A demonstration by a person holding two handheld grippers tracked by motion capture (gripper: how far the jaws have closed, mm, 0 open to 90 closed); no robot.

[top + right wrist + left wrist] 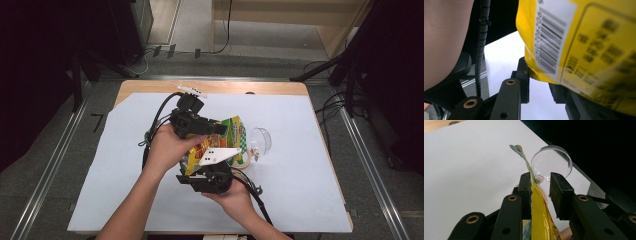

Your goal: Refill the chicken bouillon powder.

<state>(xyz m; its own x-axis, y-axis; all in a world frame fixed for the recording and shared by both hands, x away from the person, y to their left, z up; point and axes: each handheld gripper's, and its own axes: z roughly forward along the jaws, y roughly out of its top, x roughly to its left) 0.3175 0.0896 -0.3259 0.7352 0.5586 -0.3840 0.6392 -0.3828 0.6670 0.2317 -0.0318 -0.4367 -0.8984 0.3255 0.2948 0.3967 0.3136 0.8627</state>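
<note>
The table (320, 200) has a big white sheet (125, 175) on it. Above the middle of the sheet, the person holds up a yellow snack bag (235, 132) between two black grippers. The bag has green and white squares on the front and a barcode (551, 37) on the back.

The left gripper (541, 185) has the bag's thin top edge between its jaws. The bag touches one jaw, and there is a gap before the other jaw. The right gripper (540, 82) has the bag's bottom corner between its jaws; I cannot tell if it squeezes.

A small clear glass cup (261, 140) sits on the sheet, just beside the bag.
</note>
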